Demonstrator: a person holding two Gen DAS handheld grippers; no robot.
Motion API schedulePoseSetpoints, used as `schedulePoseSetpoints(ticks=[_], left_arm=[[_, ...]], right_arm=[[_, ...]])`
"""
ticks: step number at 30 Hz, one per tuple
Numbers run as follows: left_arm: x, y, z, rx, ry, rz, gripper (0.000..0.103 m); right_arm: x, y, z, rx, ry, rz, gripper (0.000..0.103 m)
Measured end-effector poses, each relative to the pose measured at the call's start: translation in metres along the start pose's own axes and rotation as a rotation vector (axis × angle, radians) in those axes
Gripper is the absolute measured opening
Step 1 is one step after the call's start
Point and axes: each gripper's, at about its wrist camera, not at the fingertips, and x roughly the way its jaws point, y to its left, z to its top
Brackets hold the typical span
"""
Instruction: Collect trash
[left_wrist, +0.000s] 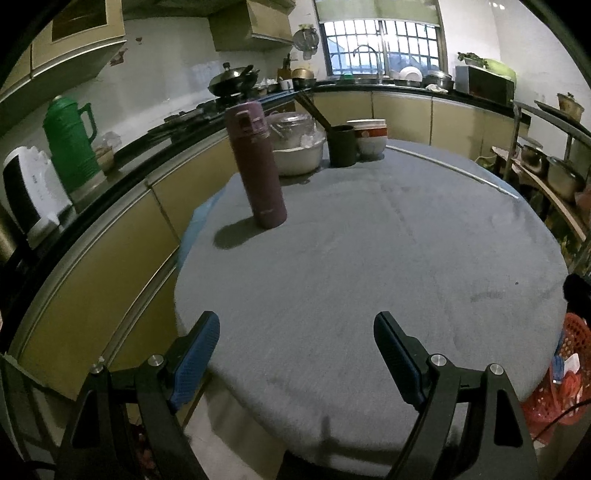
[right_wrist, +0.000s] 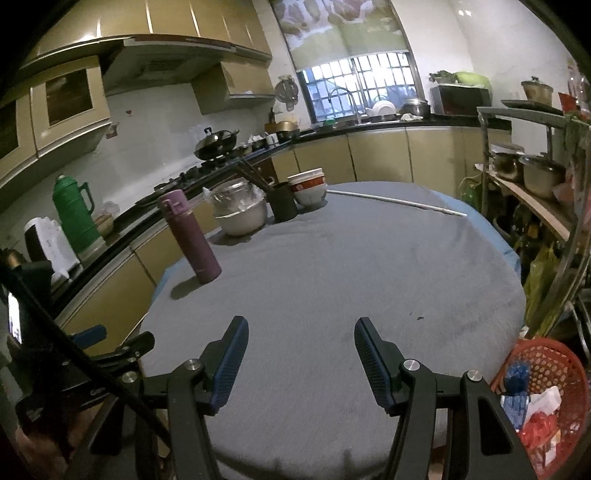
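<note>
- My left gripper (left_wrist: 295, 354) hangs over the near edge of the table (left_wrist: 369, 258), jaws spread wide with only grey cloth between the ribbed blue pads (left_wrist: 192, 362).
- My right gripper (right_wrist: 299, 360) hangs over the same near edge, jaws parted less widely and holding nothing.
- Only the right view shows the other tool: the left gripper's dark frame and one blue pad sit at the table's near left edge, with a small lit screen (right_wrist: 14, 317) beside it.
- The basket (right_wrist: 554, 373) is clear in the right view: red plastic mesh with round holes, standing off the table's near right edge. Inside lie the trash pieces: a crinkled blue wrapper (right_wrist: 515, 384), white paper (right_wrist: 546, 400) and red scraps (right_wrist: 539, 424). The left view catches only a sliver of it at the frame's right border.
- The left view shows the white appliance (left_wrist: 33, 192) on the counter more fully.
- The table is round, covered in a soft, matte grey cloth with a blue layer peeking out beneath its far edges.
- A tall purple flask (left_wrist: 256, 166), smooth and cylindrical, stands upright near the left edge.
- At the far edge cluster a white pot (left_wrist: 299, 155) covered in crinkled clear film, a dark cup (left_wrist: 341, 146) with chopsticks leaning out, and stacked bowls (left_wrist: 369, 138) with a red band.
- A thin white rod (right_wrist: 399, 201) lies along the far right edge.
- A ribbed green jug (left_wrist: 72, 147) stands on the black counter.
</note>
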Motion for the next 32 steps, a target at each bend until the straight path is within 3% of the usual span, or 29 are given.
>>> schedulePoseSetpoints(ticks=[21,27,32], left_arm=[[-0.014,0.004,0.007,-0.009,-0.050,-0.019,0.086],[0.016,-0.004,0.013,0.003,0.010,-0.030,0.086],[0.075,-0.016,0.019,-0.006,0.091,-0.082,0.086]], right_arm=[[0.003,0.009,0.004,-0.026,-0.014,-0.027,0.064],[0.032,-0.007,0.007,-0.007,0.022,-0.036,0.064],[0.079,-0.032,0.008,0.015,0.066,-0.066,0.064]])
